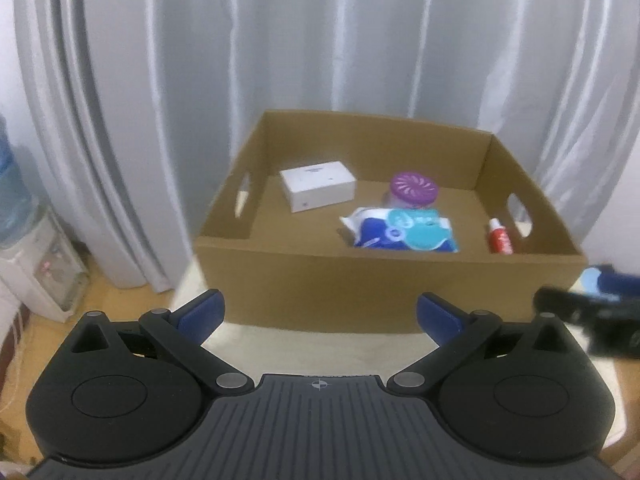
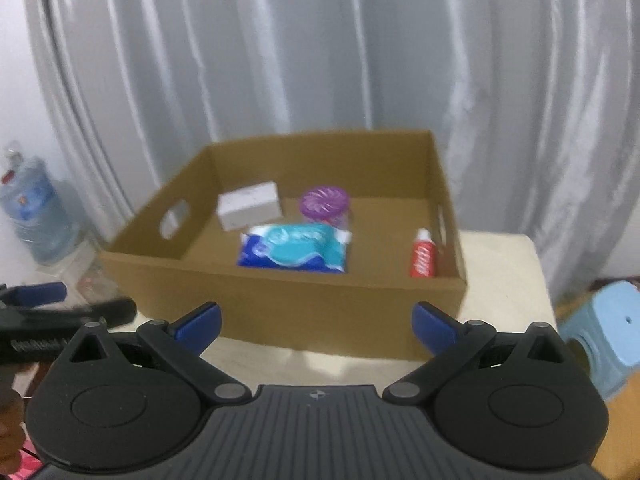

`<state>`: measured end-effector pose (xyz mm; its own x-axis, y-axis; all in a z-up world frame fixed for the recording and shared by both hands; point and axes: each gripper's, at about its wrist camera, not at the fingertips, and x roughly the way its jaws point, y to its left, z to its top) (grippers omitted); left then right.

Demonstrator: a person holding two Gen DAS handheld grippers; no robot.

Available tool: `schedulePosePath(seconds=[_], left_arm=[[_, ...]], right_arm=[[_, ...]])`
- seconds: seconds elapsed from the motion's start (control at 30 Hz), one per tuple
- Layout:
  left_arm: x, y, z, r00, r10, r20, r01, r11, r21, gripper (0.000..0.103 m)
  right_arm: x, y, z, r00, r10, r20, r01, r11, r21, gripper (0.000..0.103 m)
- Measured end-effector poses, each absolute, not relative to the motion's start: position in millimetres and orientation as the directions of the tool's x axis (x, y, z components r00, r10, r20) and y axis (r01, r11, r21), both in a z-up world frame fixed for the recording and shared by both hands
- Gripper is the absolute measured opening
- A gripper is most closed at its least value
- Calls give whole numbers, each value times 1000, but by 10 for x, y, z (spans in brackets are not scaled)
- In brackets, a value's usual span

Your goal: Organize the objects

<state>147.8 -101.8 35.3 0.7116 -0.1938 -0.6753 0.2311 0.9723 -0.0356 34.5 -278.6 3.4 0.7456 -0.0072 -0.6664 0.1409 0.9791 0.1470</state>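
Both the left gripper (image 1: pixel 319 314) and right gripper (image 2: pixel 316 322) hang empty, fingers spread wide, near the brown cardboard box (image 1: pixel 384 284) holding a white rectangular carton (image 1: pixel 318 186).

wipes pack (image 1: pixel 402 229) half hidden (box wall (image 1: pixel 384 280)), blurred

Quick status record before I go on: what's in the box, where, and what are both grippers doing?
container: open cardboard box on a cream surface
back left: white carton
back centre: purple-lidded jar, upright
middle: blue and teal wipes pack, lying flat
right wall: red tube, beside the handle cutout
left gripper: jaws open, empty, short of the box
right gripper: jaws open, empty, short of the box
outside the box: water bottle, light blue stool
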Motion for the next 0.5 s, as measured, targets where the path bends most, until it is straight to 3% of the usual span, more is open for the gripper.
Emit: schedulePosePath(seconds=[0.5], left_arm=[[1660, -1253, 319, 662, -253, -705, 296, 953, -64, 103]], right_arm=[[481, -2871, 16, 730, -32, -683, 169, 976, 135, 103]])
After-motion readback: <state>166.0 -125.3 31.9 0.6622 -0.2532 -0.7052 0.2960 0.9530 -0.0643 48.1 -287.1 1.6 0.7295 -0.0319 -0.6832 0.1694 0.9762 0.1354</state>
